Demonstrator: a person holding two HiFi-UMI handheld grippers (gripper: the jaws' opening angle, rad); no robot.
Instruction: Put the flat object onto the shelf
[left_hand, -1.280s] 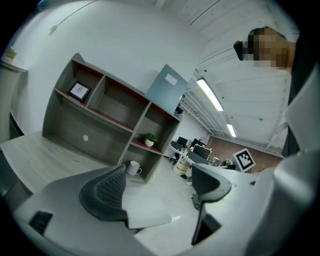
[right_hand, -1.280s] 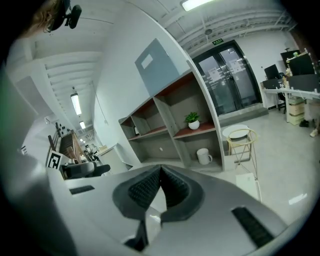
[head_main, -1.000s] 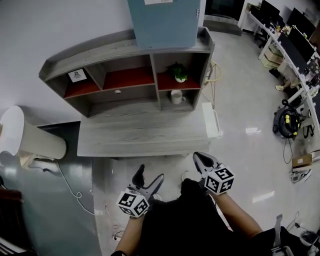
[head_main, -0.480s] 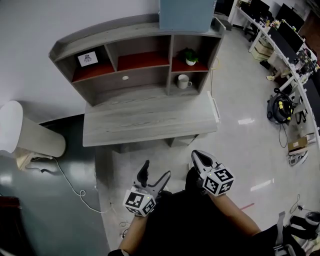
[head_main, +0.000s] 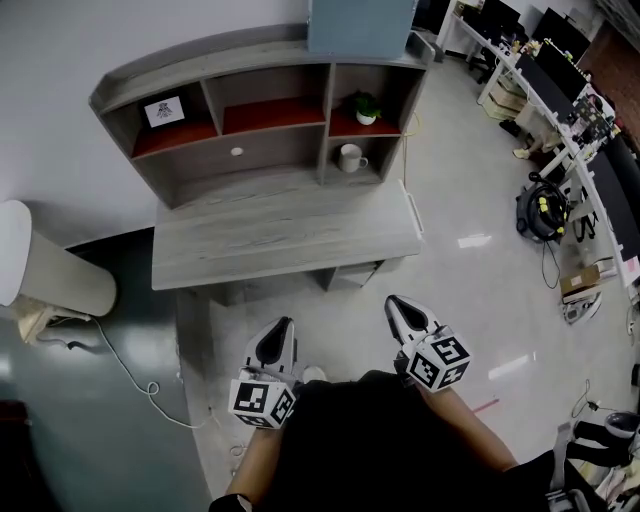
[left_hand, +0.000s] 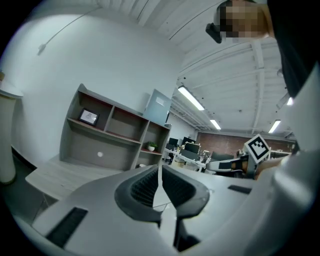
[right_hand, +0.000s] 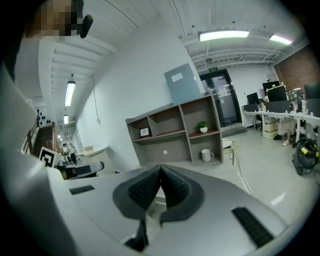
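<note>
A grey wooden desk (head_main: 280, 245) carries a shelf unit (head_main: 255, 120) with red-lined compartments. A flat blue panel (head_main: 360, 25) stands on the shelf's top at the right. A thin white flat piece (head_main: 412, 207) lies along the desk's right edge. Both grippers hang low in front of the person's body, well short of the desk. My left gripper (head_main: 277, 335) is shut, its jaws together with nothing between them. My right gripper (head_main: 400, 310) is shut and empty too. The left gripper view shows the pads (left_hand: 145, 187) meeting, and the right gripper view shows its pads (right_hand: 145, 187) meeting.
The shelf holds a framed picture (head_main: 163, 111), a small plant (head_main: 366, 105) and a white mug (head_main: 349, 157). A white cylinder (head_main: 40, 265) with a trailing cable stands to the desk's left. Office desks with monitors (head_main: 560, 70) line the far right, and gear (head_main: 540, 210) lies on the glossy floor.
The left gripper's jaws stood wide apart in both earlier frames and are now together. The right gripper stayed shut. The view has drifted, so the desk sits a little further left.
</note>
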